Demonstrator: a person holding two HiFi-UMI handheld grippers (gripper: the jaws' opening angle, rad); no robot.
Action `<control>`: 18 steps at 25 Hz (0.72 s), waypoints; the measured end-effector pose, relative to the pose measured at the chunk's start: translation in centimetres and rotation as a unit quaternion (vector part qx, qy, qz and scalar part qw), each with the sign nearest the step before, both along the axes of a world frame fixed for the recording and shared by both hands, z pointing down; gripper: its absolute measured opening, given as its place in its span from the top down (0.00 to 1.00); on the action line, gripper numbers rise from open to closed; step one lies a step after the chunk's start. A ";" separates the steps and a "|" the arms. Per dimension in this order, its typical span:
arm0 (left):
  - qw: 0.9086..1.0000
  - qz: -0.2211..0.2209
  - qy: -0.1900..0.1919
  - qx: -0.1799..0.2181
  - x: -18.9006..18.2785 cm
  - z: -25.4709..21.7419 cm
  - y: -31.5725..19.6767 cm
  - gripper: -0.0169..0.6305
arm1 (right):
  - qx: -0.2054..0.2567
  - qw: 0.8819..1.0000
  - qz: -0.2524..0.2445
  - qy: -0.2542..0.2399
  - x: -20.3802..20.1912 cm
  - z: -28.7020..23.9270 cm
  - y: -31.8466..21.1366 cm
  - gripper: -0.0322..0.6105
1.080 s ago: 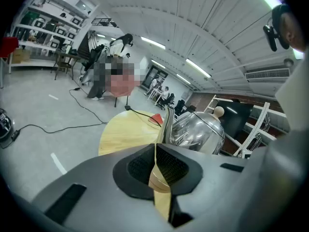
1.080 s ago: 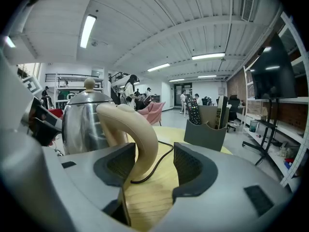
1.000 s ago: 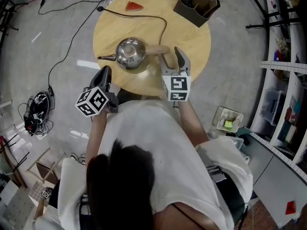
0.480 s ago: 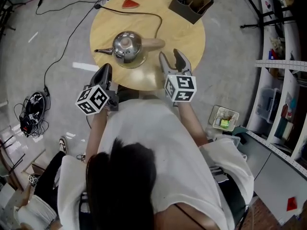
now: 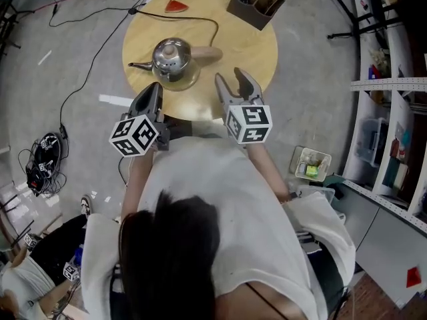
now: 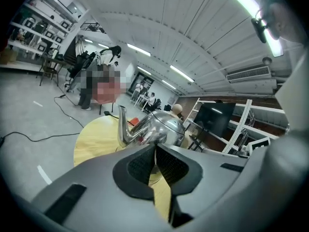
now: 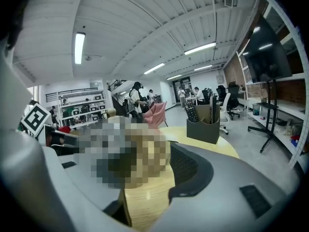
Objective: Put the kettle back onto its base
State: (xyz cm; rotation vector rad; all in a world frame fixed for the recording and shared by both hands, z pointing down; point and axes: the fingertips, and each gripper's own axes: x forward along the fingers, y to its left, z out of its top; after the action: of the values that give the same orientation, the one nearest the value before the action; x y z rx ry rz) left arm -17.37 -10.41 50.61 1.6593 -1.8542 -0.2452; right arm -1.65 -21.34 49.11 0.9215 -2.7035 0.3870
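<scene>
Polished steel kettle (image 5: 171,59), round-bodied, stands left of centre on the round pale-wood desk (image 5: 260,52), apparently seated on its dark base (image 5: 188,83). Its long axis, from spout (image 5: 139,65) to smooth wooden handle (image 5: 208,54), runs parallel to the near edge. The handle end lies nearer the right gripper (image 5: 231,79), whose jaws are apart and empty. The left gripper (image 5: 154,89), ribbed pads pressed together on nothing, hovers at the near edge.

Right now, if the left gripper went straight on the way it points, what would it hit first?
Probably the steel kettle, dead ahead of the shut left gripper; only bare wooden table lies between them. Depth is hard to judge.
</scene>
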 end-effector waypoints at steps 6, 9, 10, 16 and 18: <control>0.999 0.030 -0.014 0.015 3.1 -1.0 -0.7 0.92 | 0.005 1.000 -0.014 0.012 0.6 -0.4 1.6 0.68; 0.999 0.043 -0.018 0.016 4.1 -1.2 -1.0 0.92 | -0.001 0.999 -0.034 0.015 0.4 -0.6 2.4 0.68; 0.999 0.047 -0.022 0.018 4.4 -1.3 -1.1 0.93 | -0.001 0.999 -0.035 0.015 0.4 -0.6 2.6 0.68; 0.996 0.073 -0.040 0.026 6.2 -2.1 -2.2 0.92 | 0.004 0.999 -0.038 0.020 0.7 -1.1 3.2 0.78; 0.995 0.082 -0.049 0.028 6.7 -2.4 -2.5 0.92 | -0.001 0.999 -0.046 0.013 0.5 -1.2 3.6 0.80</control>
State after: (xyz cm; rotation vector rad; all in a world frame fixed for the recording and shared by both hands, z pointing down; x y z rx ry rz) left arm -10.69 -12.90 48.25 1.8813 -1.7840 -0.1492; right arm -1.18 -17.71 47.87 0.7914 -2.7104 0.3566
